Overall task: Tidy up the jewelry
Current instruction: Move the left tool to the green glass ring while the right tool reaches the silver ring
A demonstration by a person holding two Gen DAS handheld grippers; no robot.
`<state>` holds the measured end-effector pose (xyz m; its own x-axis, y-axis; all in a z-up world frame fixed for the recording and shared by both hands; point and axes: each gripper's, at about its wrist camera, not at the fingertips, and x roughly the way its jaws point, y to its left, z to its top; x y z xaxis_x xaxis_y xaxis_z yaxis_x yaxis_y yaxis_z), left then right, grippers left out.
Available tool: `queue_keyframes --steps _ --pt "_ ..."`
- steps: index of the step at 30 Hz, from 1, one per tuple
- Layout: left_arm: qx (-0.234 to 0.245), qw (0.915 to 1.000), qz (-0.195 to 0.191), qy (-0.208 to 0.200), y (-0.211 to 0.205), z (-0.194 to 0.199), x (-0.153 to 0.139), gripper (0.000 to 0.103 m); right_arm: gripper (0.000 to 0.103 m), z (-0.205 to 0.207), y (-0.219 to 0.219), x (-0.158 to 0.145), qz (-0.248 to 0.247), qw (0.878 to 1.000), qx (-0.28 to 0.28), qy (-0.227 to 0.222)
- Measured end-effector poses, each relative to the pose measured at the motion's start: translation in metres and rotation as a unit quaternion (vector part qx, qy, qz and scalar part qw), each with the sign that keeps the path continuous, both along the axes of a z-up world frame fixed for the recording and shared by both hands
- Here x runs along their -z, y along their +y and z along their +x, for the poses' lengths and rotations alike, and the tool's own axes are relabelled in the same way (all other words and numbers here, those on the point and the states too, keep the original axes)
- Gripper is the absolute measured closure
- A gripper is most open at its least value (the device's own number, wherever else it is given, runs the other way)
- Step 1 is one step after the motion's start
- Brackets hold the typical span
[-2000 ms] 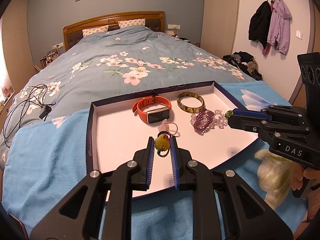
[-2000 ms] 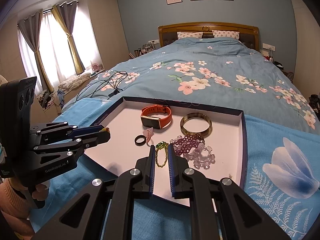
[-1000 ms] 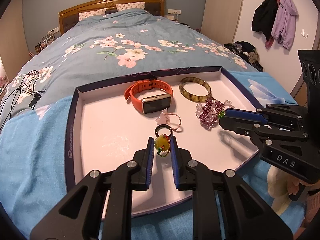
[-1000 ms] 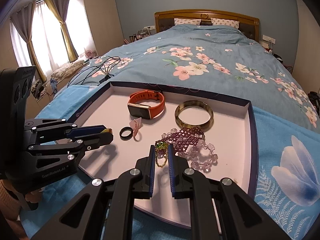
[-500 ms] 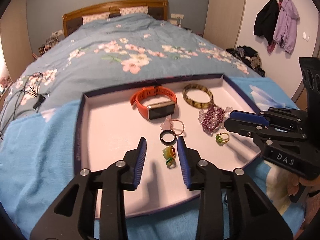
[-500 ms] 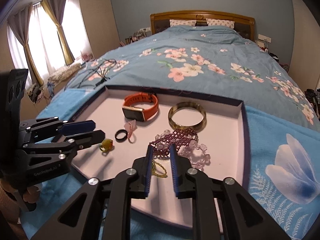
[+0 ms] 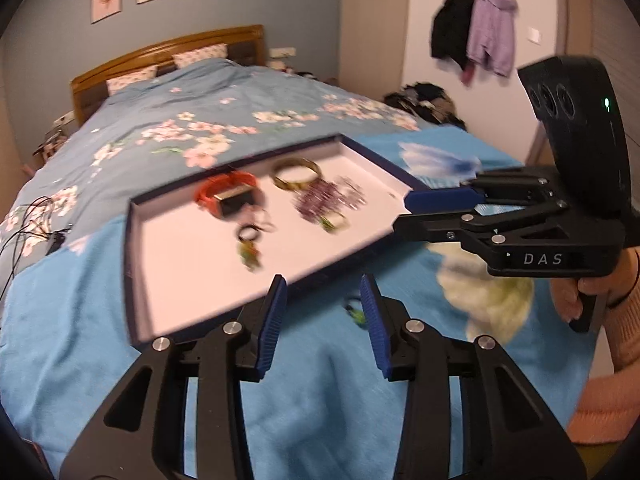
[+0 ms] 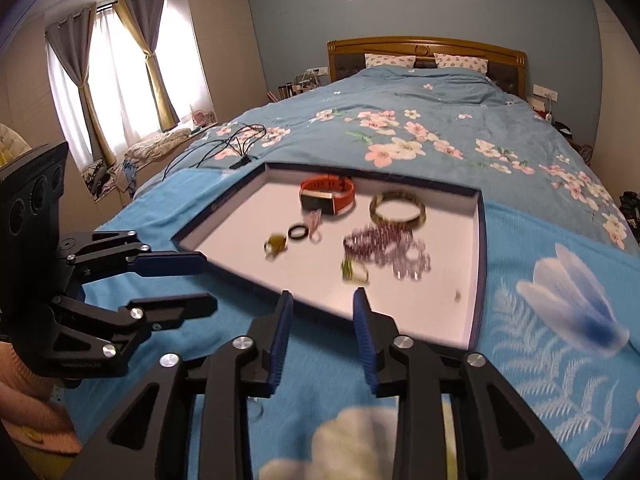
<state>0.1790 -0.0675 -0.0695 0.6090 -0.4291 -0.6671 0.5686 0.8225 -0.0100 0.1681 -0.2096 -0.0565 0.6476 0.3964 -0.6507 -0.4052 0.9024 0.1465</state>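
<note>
A shallow white tray with a dark rim (image 7: 132,240) (image 8: 478,248) lies on the blue blanket. In it lie an orange smartwatch (image 7: 226,194) (image 8: 328,196), a brown bangle (image 7: 297,174) (image 8: 398,208), purple bead bracelets (image 7: 328,198) (image 8: 384,246), a black ring (image 7: 247,234) (image 8: 298,233), a yellow-green ring (image 7: 250,256) (image 8: 275,245) and a green-gold ring (image 7: 334,222) (image 8: 352,272). My left gripper (image 7: 324,312) is open and empty, just in front of the tray's near edge. My right gripper (image 8: 322,328) is open and empty, also just short of the tray. A small green item (image 7: 356,312) lies blurred on the blanket between the left fingers.
The tray sits on a bed with a floral blue duvet (image 8: 420,128). Black cables (image 8: 232,148) lie on the bed to the left. Coats hang on the wall (image 7: 476,32). A window with curtains (image 8: 120,80) is at the left.
Both grippers have let go of their rings, opened wide and pulled back off the tray toward me. The yellow-green ring and the green-gold ring now lie in the tray.
</note>
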Motion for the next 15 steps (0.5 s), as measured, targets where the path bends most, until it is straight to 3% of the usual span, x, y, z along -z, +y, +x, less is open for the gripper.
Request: queue_keyframes --steps 6,10,13,15 --pt "0.022 0.9987 0.022 0.041 -0.023 0.000 0.024 0.065 0.073 -0.014 -0.004 0.020 0.002 1.000 0.006 0.028" --pt "0.011 0.9975 0.034 0.062 -0.030 0.007 0.036 0.067 0.072 -0.019 -0.010 0.025 0.012 0.999 0.011 0.036" --pt "0.004 0.9966 0.036 0.075 -0.033 0.010 0.041 0.070 0.071 -0.023 -0.011 0.026 0.013 0.999 0.008 0.037" --pt "-0.001 0.9966 0.031 0.076 -0.031 0.011 0.041 0.079 0.071 -0.025 -0.009 0.026 0.010 0.999 0.006 0.036"
